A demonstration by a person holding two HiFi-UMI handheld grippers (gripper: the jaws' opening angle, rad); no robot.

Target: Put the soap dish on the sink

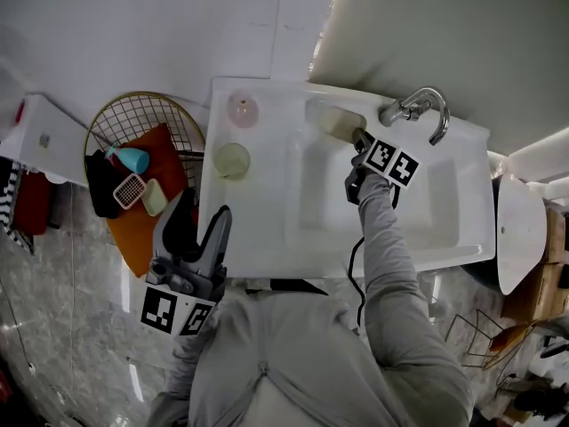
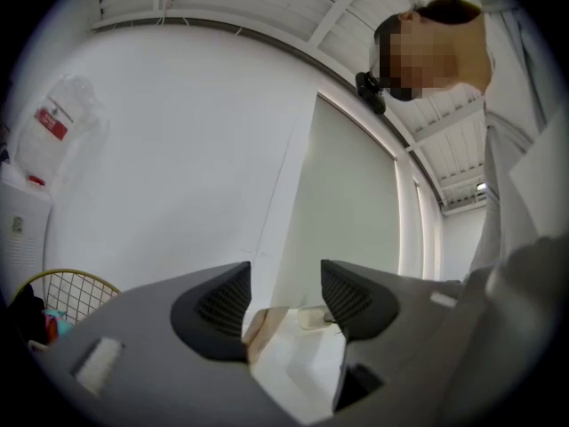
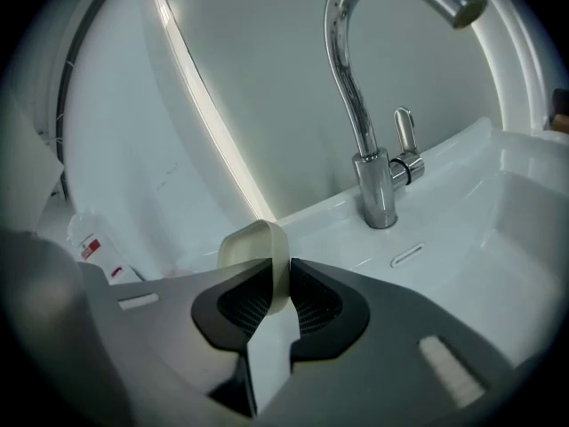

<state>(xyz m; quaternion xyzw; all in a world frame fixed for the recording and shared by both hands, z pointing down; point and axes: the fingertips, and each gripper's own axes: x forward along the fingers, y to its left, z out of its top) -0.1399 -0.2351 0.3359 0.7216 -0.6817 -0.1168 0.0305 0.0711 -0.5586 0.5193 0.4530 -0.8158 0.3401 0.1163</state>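
The pale green soap dish (image 1: 336, 120) hangs over the back left corner of the white sink (image 1: 462, 229), just left of the chrome faucet (image 1: 418, 109). My right gripper (image 1: 359, 140) is shut on its rim. In the right gripper view the soap dish (image 3: 256, 247) stands on edge between the pads, with the faucet (image 3: 373, 176) behind it. My left gripper (image 1: 203, 208) is held at the sink's front left corner, away from the dish. It is open, and the left gripper (image 2: 284, 301) has nothing between its jaws.
A pink round item (image 1: 242, 109) and a pale green round item (image 1: 232, 160) sit on the sink's left ledge. A wire basket (image 1: 142, 114) at the left holds an orange cloth, a teal thing and small items. A white round object (image 1: 520, 229) stands right of the sink.
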